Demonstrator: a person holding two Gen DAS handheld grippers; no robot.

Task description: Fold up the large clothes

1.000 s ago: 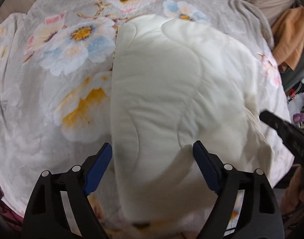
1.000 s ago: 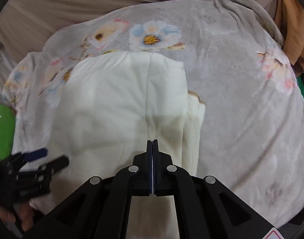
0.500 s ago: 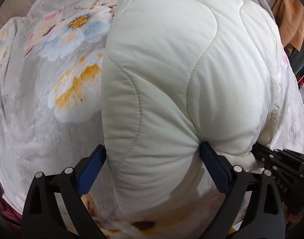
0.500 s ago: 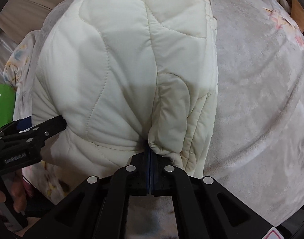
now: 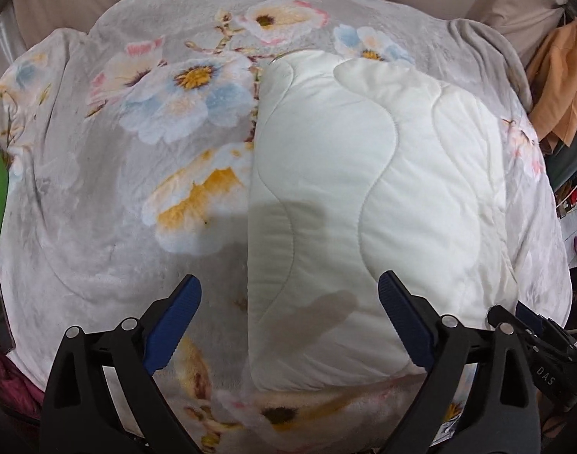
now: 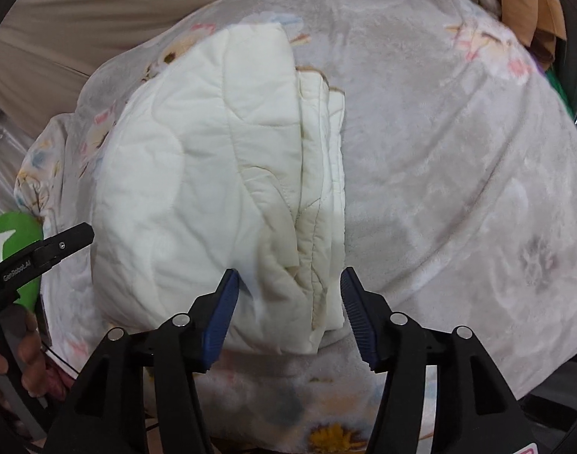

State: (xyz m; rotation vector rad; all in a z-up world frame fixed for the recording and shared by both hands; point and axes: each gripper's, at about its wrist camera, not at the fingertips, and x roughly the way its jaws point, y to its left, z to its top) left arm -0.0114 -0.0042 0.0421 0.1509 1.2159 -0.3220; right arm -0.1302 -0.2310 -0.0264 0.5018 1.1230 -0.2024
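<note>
A white quilted jacket lies folded into a thick rectangle on a grey floral blanket. My left gripper hovers open over the jacket's near left edge, its blue pads wide apart and touching nothing. In the right wrist view the jacket shows stacked layers along its right side. My right gripper is opening; the jacket's near right corner lies between its pads, which do not press on it. Each gripper shows in the other's view: the right gripper and the left gripper.
The blanket covers a bed that drops off at the near edge. A green object sits at the left, and an orange cloth hangs at the far right. A hand holds the left gripper. Beige fabric lies behind the bed.
The jacket's near end, bunched and lifted close to both cameras half a second ago, now lies flat. The right gripper has opened off the jacket's edge. The left pads no longer press its sides.
</note>
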